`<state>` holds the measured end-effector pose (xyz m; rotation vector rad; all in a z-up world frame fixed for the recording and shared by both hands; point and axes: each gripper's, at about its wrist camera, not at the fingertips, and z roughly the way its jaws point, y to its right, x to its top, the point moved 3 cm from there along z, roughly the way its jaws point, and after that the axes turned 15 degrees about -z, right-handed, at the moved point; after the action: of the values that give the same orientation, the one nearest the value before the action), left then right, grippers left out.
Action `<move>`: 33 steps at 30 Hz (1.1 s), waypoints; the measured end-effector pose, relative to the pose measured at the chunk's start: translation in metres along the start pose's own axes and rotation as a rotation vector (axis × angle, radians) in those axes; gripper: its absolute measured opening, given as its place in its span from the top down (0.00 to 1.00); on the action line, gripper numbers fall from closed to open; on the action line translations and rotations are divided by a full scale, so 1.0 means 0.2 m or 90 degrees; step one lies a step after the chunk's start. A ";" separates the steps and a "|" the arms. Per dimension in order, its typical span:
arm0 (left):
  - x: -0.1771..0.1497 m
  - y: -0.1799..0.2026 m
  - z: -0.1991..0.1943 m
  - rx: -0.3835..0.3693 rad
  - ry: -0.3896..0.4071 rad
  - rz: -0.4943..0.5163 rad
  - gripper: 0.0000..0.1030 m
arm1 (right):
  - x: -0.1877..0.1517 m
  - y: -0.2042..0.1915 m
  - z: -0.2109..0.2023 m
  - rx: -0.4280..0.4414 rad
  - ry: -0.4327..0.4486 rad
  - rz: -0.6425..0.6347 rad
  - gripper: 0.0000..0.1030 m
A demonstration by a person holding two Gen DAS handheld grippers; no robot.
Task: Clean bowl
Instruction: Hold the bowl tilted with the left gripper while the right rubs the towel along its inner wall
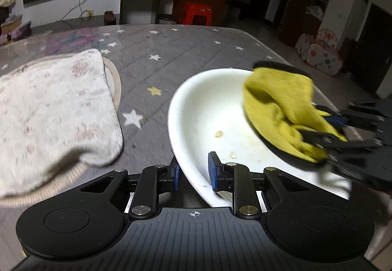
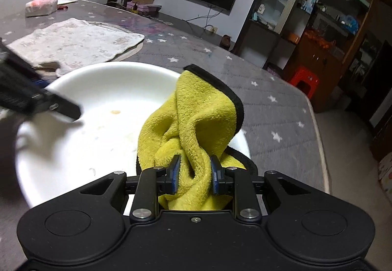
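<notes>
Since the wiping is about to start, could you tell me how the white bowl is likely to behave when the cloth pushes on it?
The bowl looks rigid and glossy, so it would probably slide on the shiny table cover if unheld. The left gripper pinches its rim, which should steady it. Gripped at one edge only, it may still tilt or pivot under the yellow cloth.

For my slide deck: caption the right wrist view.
Right gripper clamps a yellow cloth over a stained white bowl.

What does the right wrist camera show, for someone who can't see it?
The right gripper clamps a yellow cloth over a white bowl with food smears. The left gripper grips the bowl's rim, on a grey starry tablecloth.
</notes>
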<state>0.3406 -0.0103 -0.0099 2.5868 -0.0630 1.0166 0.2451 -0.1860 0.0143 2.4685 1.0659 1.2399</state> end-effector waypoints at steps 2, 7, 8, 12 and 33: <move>0.05 0.01 0.03 -0.001 0.002 0.017 0.78 | -0.01 -0.01 -0.02 0.005 -0.002 0.005 0.75; 0.14 0.04 0.11 -0.002 0.002 0.048 0.77 | -0.03 -0.01 -0.07 0.016 -0.001 0.033 0.75; 0.17 0.04 0.14 -0.004 -0.001 0.059 0.76 | -0.04 -0.01 -0.07 0.016 0.000 0.035 0.75; 0.25 0.06 0.23 -0.012 -0.017 0.072 0.75 | -0.03 0.00 -0.07 0.015 0.000 0.041 0.75; 0.14 0.01 0.15 -0.003 -0.034 0.002 0.73 | 0.07 0.12 0.24 -0.072 -0.010 -0.005 0.75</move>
<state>0.3795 -0.0198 -0.0107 2.6107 -0.0835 0.9483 0.2984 -0.1869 0.0030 2.3837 0.9724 1.2408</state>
